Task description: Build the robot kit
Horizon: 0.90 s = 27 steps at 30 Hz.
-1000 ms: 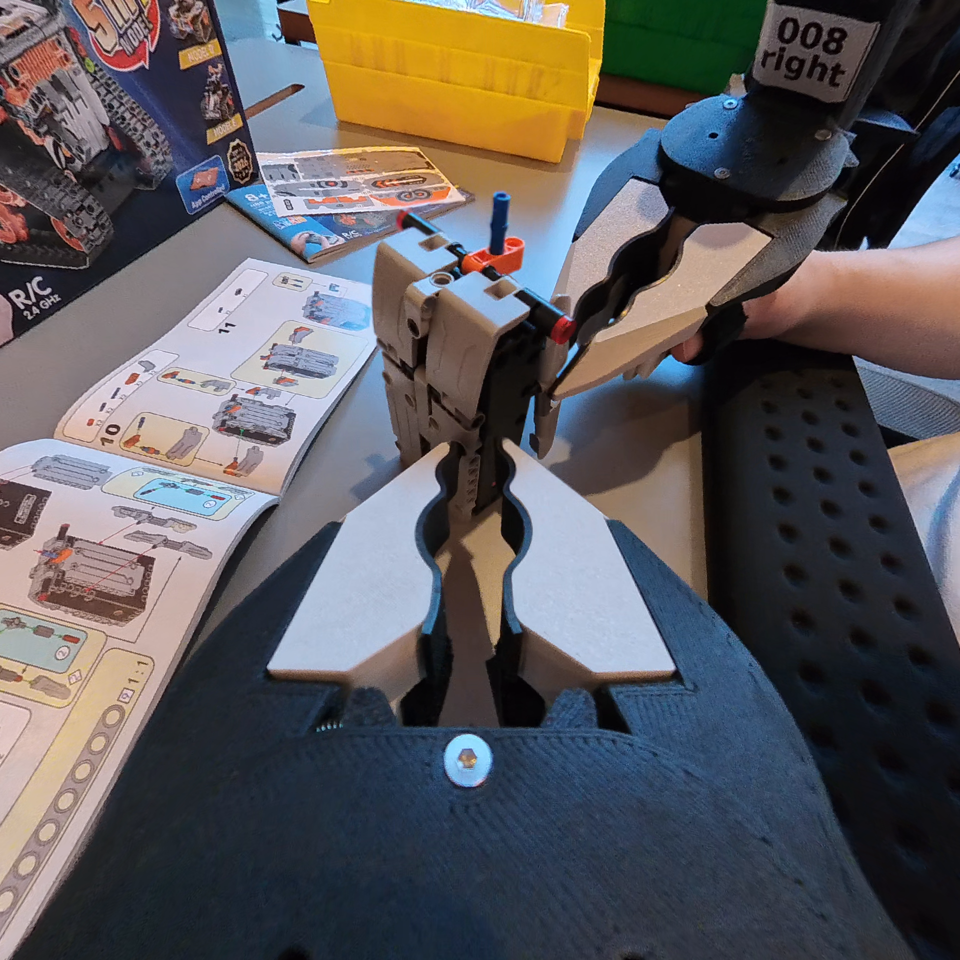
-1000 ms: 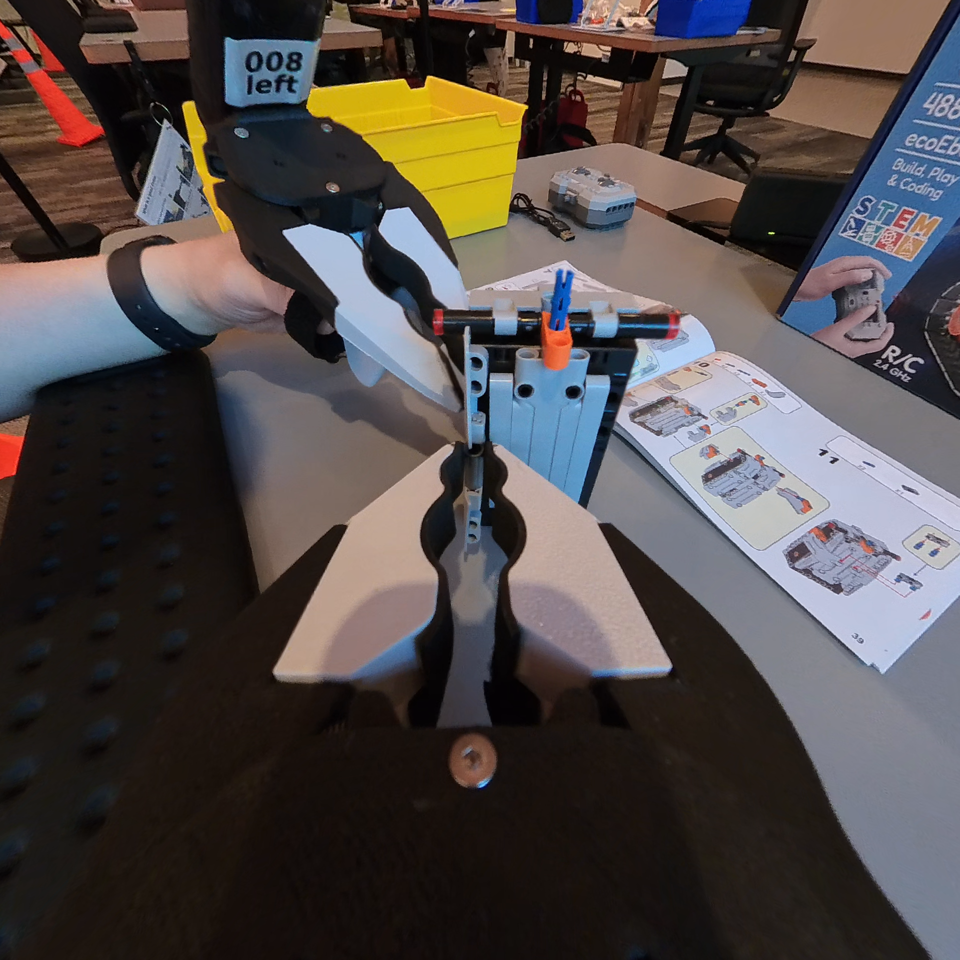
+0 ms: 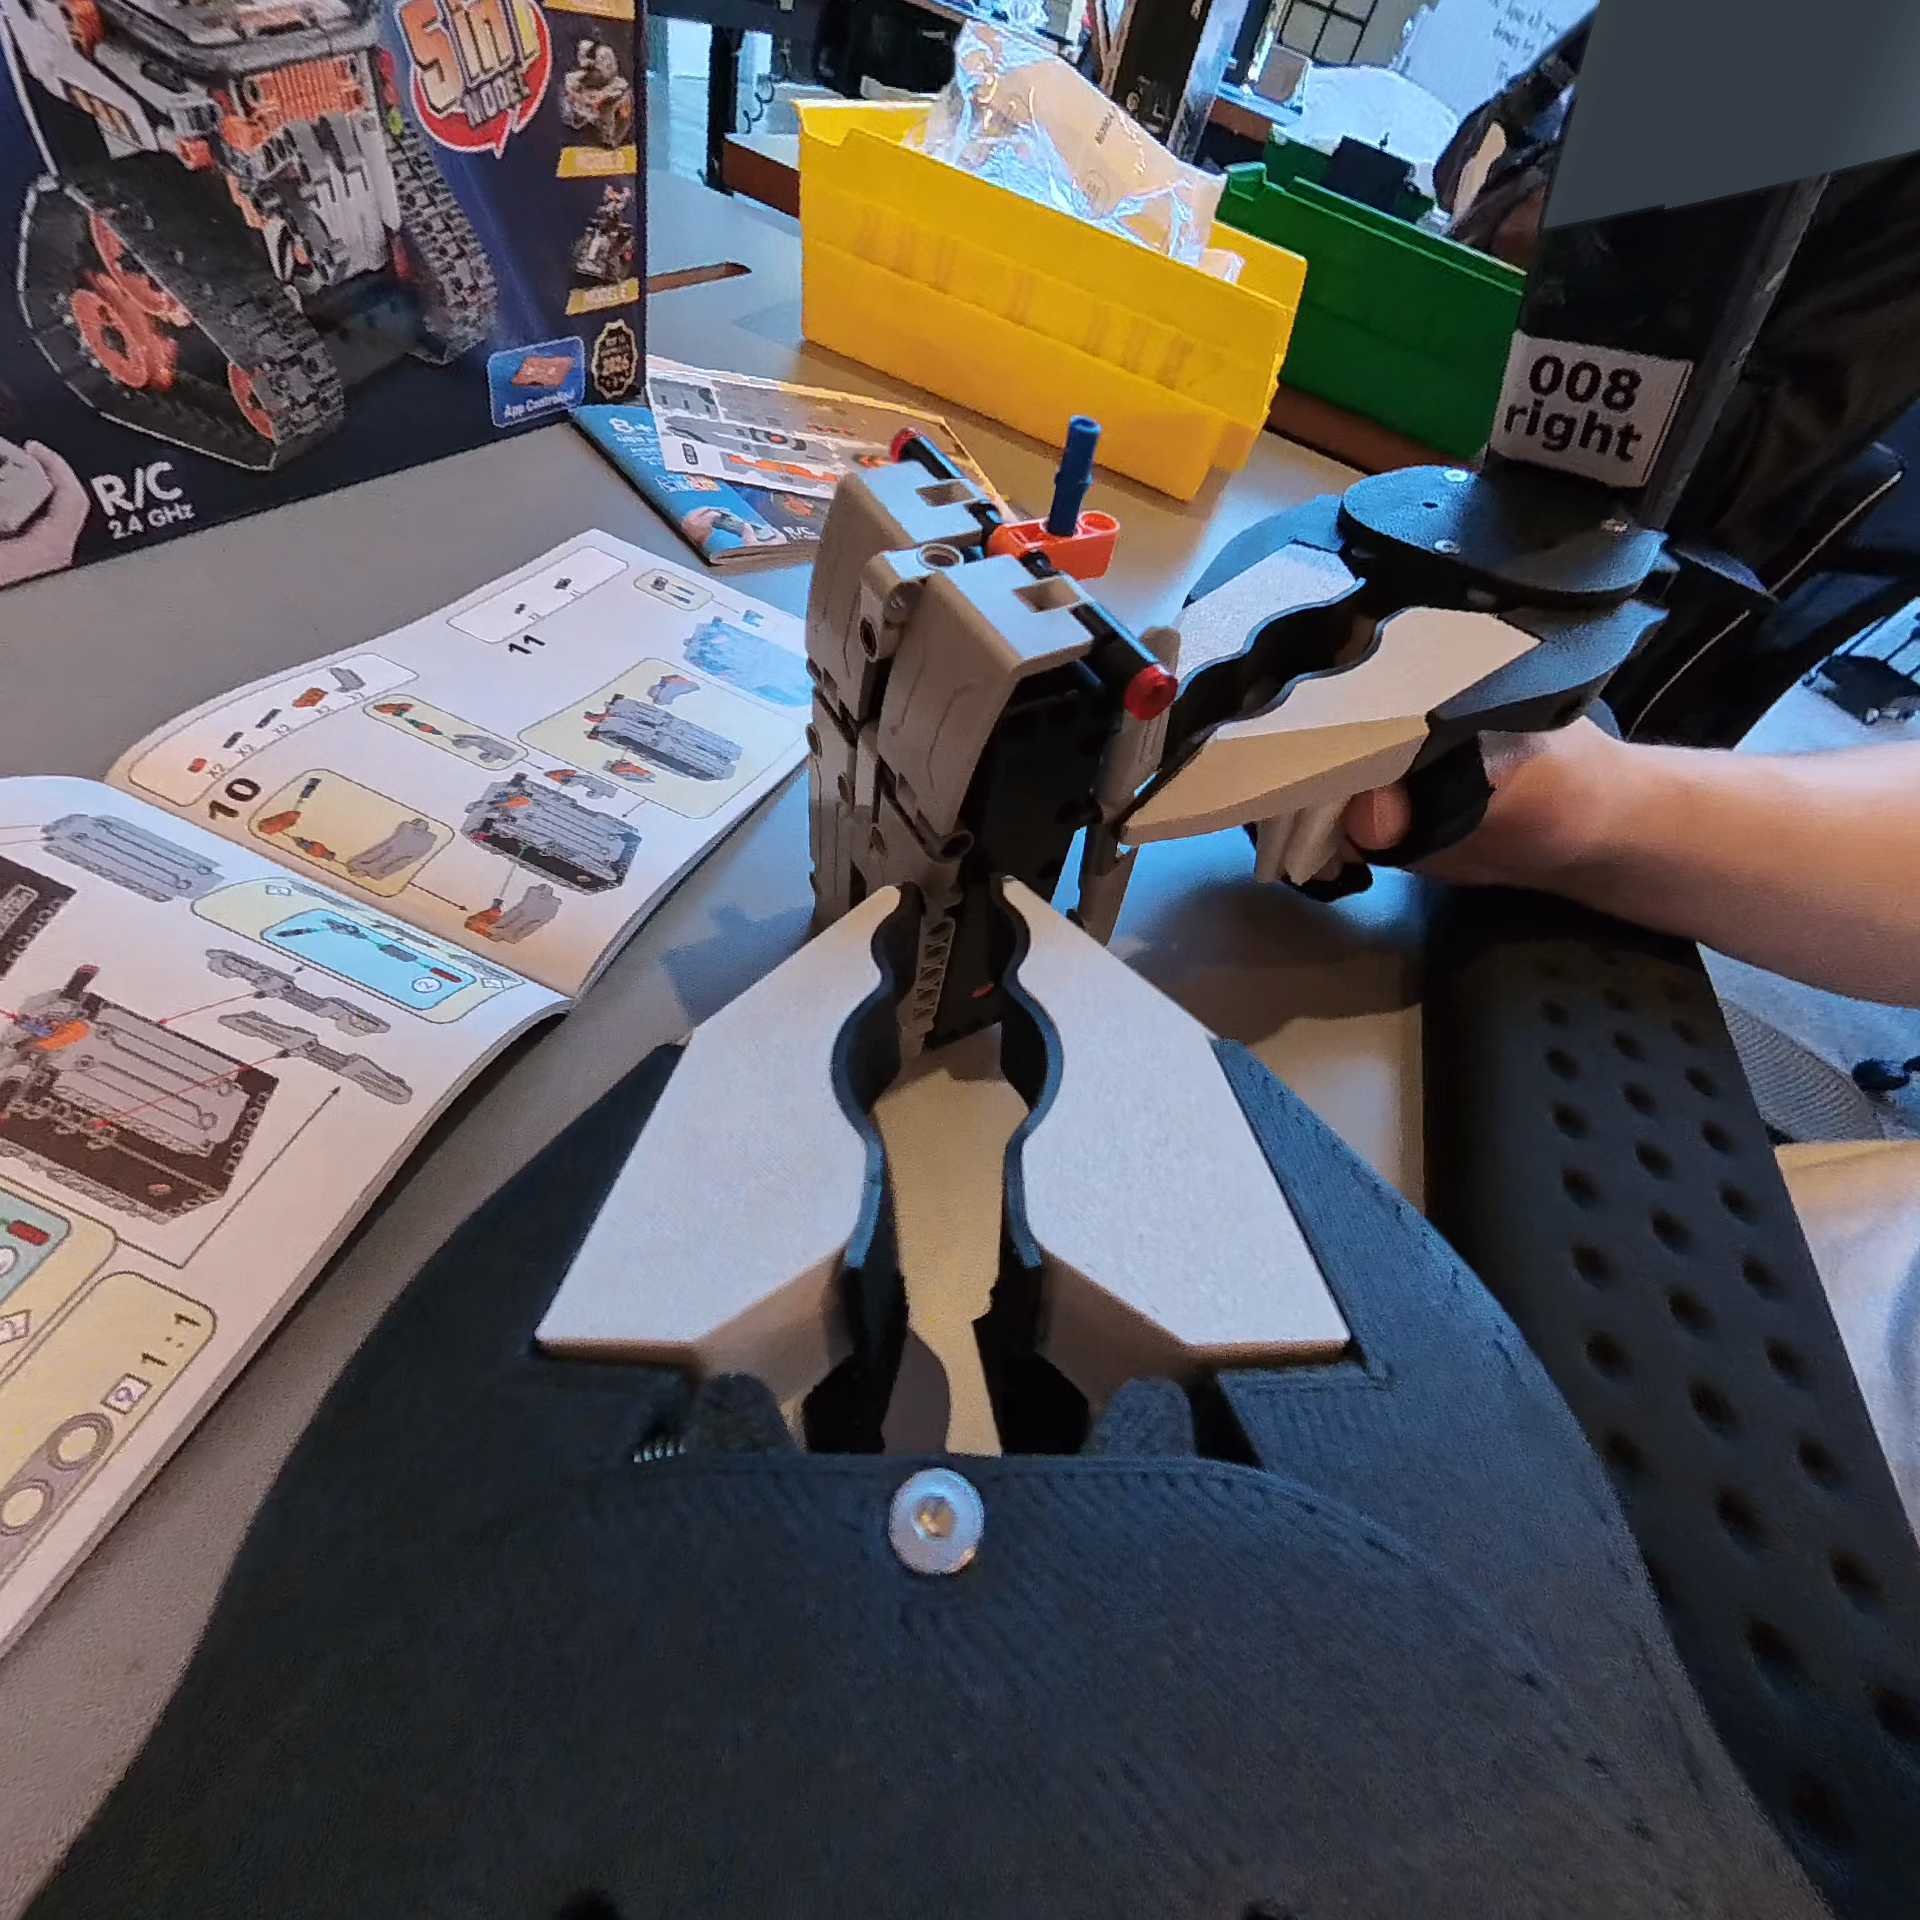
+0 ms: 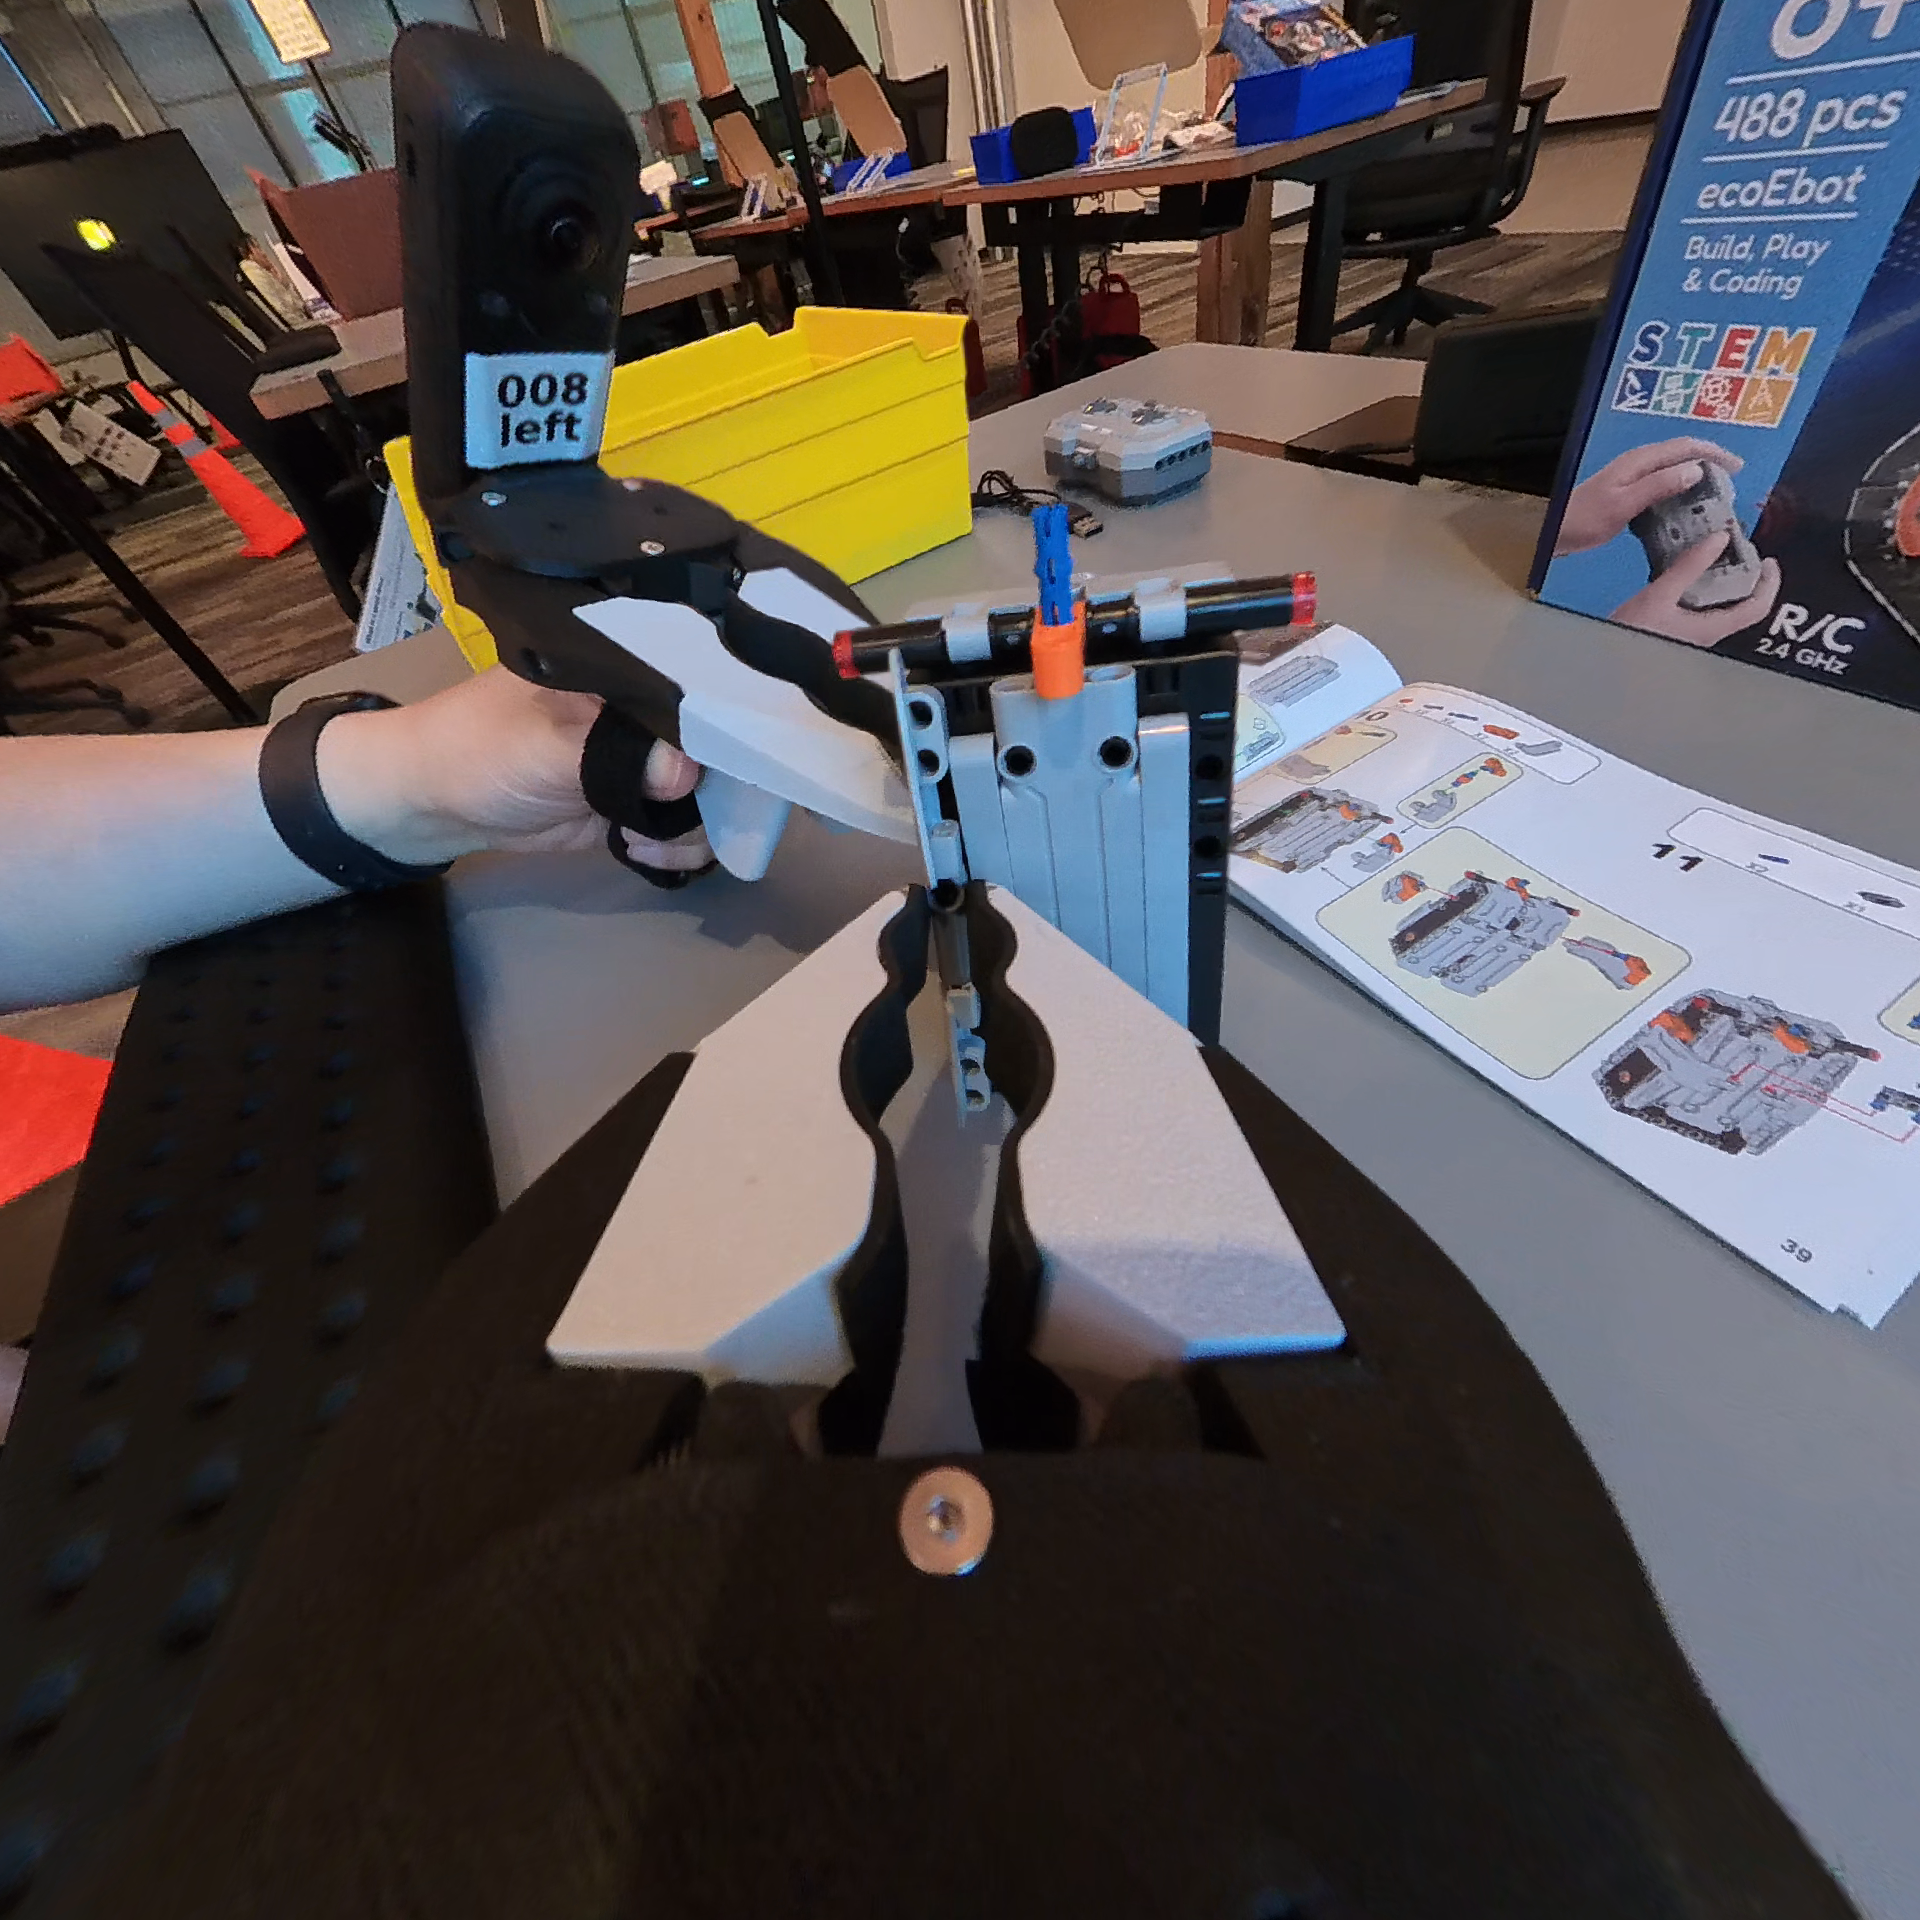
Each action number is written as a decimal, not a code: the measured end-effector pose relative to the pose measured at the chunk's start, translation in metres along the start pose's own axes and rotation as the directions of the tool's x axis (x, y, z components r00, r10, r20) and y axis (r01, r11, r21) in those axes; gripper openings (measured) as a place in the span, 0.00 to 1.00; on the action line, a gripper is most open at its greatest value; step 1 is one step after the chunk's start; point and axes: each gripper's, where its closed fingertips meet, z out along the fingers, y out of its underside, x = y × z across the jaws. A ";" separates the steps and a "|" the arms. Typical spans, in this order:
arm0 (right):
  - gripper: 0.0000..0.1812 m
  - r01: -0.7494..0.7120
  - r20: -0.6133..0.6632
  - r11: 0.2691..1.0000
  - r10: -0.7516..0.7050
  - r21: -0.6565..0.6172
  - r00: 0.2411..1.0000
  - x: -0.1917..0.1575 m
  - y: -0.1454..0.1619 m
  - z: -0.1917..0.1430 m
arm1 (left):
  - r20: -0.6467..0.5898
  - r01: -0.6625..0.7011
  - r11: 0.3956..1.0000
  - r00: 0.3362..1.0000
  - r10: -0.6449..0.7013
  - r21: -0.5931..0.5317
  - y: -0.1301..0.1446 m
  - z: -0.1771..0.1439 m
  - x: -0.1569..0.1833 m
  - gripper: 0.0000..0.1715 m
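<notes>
Grey table under me, a yellow bin at the back, a boxed kit standing left, and an instruction booklet lying open where I can read it. Upright beside the booklet stands the grey and black brick assembly. My left gripper is clamped on its lower edge, apparently to steady it. My right gripper pinches a thin grey beam against the assembly's side. On top, a blue pin rises from an orange connector.
</notes>
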 end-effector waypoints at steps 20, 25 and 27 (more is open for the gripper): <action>0.03 -0.018 0.001 1.000 0.018 0.019 1.000 0.001 -0.002 -0.001 | -0.017 0.076 0.997 0.997 -0.076 0.023 -0.001 0.008 0.003 0.09; 0.03 0.019 -0.027 1.000 -0.019 0.007 0.999 0.005 -0.001 -0.013 | -0.032 0.103 0.994 0.994 -0.102 0.036 -0.003 0.006 0.001 0.17; 0.03 0.049 -0.035 0.999 -0.049 -0.008 0.998 0.007 0.000 -0.017 | -0.032 0.079 0.996 0.996 -0.077 0.047 -0.005 0.004 0.000 0.20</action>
